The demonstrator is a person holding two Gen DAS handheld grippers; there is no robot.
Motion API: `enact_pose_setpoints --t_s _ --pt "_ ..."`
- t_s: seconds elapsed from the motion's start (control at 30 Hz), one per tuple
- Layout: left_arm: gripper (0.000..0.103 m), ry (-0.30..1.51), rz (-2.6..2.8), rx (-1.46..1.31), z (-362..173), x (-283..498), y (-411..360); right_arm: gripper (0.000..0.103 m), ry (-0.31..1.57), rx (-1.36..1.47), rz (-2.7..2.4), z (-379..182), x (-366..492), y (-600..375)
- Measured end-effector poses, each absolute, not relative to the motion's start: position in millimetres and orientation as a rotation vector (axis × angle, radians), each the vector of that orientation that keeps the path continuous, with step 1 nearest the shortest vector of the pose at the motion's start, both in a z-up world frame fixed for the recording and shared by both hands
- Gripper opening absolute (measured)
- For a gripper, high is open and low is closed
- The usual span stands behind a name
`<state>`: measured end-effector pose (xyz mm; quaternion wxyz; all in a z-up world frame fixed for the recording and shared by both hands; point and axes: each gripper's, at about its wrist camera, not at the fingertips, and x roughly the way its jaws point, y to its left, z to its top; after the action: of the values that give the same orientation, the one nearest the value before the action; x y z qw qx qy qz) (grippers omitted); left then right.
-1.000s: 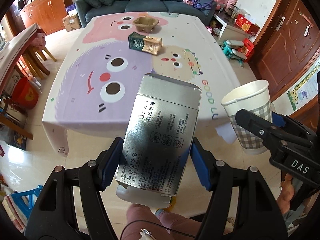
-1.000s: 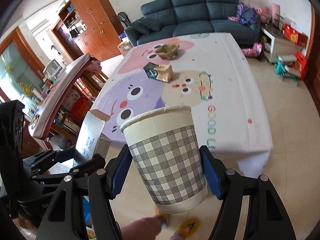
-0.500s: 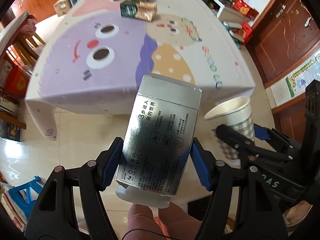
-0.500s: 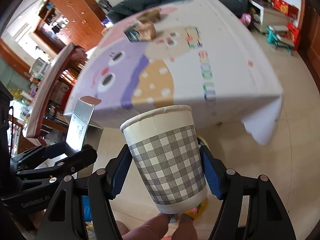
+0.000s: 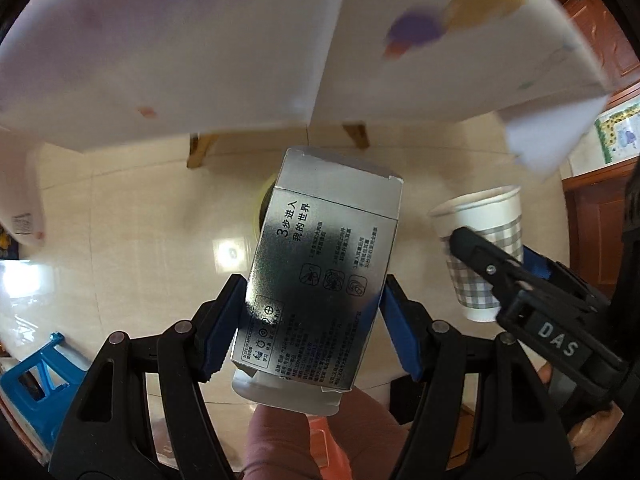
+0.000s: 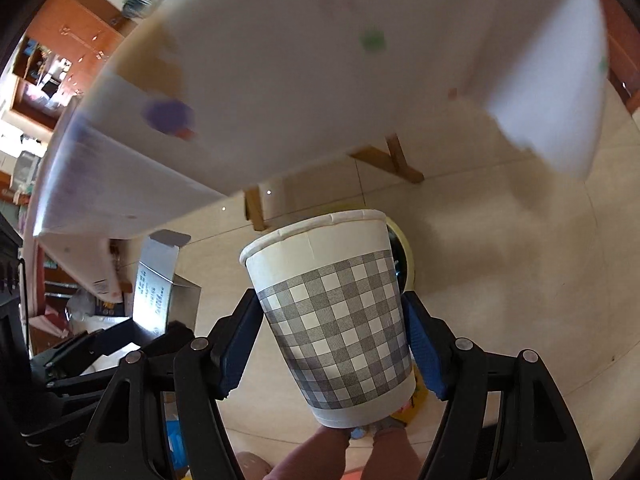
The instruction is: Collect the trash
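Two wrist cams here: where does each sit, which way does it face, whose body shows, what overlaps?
Left wrist: on the left hand-held gripper, tilted down at the floor; grips a silver box; pink-clad leg below.
Right wrist: on the right hand-held gripper, also floorward; grips a checked paper cup; legs and feet below.
Shared: box, cup, draped tablecloth, wooden table legs, yellow-rimmed bin; each sees the other gripper.
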<state>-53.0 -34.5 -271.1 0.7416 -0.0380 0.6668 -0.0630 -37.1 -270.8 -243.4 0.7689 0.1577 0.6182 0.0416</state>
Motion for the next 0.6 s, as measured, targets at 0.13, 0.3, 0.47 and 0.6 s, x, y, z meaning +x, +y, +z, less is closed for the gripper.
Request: enact_pose_setpoints --t_s 0.13,0.3,0.47,0.6 --pt "0.065 1.483 -0.133 -0.087 -333.1 -42.2 -33.7 0.072 1.347 0.393 0.054 -301.2 -36.0 -272.4" --pt "0.065 1.496 -0.125 -0.086 -392.2 -29.6 -32.7 0.074 1.338 0.446 0.032 -358.9 -35.3 -268.5" --pt "0.068 1.517 -0.123 -0.077 -434.0 -19.5 -29.7 0.083 1.296 0.496 0.034 -398.5 -29.7 -266.2" --pt "0.082 1.522 -0.116 -0.068 -449.6 -22.1 -24.5 0.087 1.275 0.502 0.010 -414.1 -26.0 -268.5"
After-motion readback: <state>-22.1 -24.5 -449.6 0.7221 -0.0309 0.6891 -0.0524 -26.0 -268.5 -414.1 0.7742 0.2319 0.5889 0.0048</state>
